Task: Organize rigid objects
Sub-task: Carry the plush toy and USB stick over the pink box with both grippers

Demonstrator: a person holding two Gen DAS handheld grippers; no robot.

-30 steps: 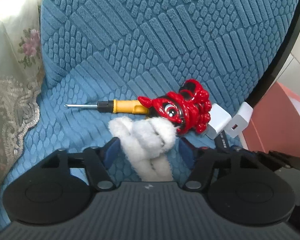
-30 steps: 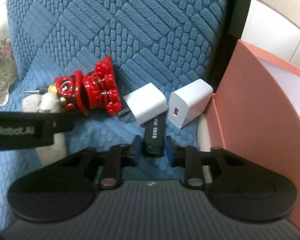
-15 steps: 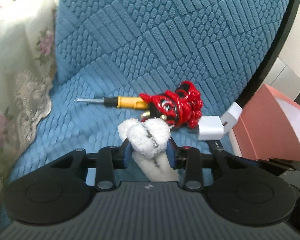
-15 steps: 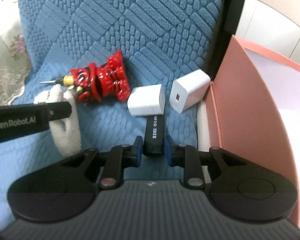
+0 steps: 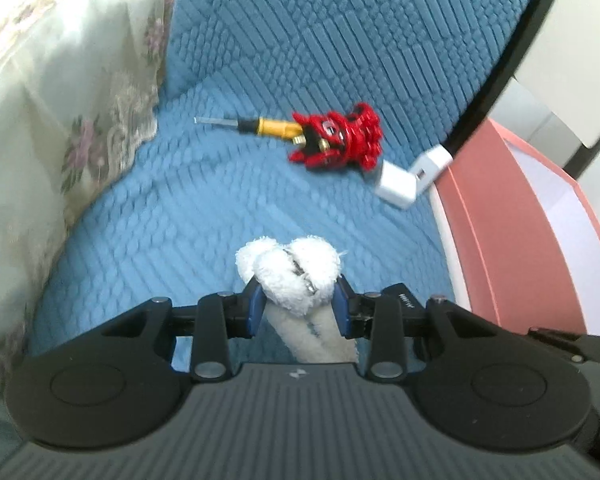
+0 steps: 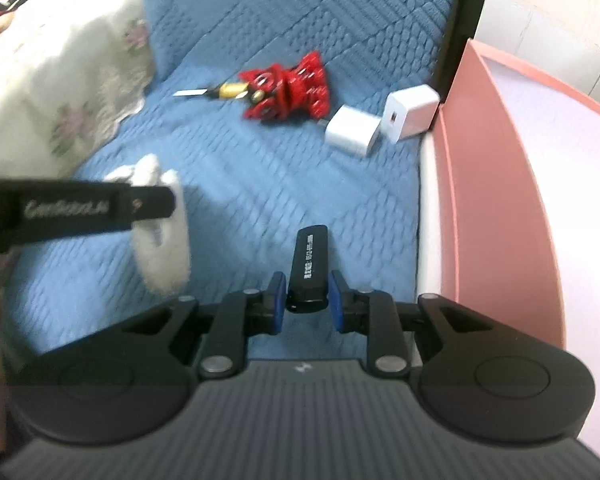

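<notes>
Grippers clamp one find each above the textured blue sofa cushion (image 5: pixel 220 208): left gripper (image 5: pixel 298 304) squeezing a fluffy white fabric-covered clip (image 5: pixel 296 276), right gripper (image 6: pixel 307 298) pinching a slim black lettered stick (image 6: pixel 309 266). Farther along the cushion lie two white charger cubes (image 6: pixel 354 130), a glossy red lion figurine (image 5: pixel 340 140) and a yellow-handled screwdriver (image 5: pixel 256 125).

**Colours in front of you**

You have a blue cushion cover (image 5: pixel 340 60) with a raised pattern of ribbed blocks and pebbles. Your left holds a fluffy white toy (image 5: pixel 296 276); your right, a black stick (image 6: pixel 310 266) with white lettering. Beyond lie a glossy red figurine (image 5: pixel 340 140), a yellow-and-black screwdriver (image 5: pixel 260 125), two white chargers (image 6: pixel 354 130), a pink box (image 6: pixel 500 220), and cream lace cloth (image 5: pixel 60 80) with pink flowers.
</notes>
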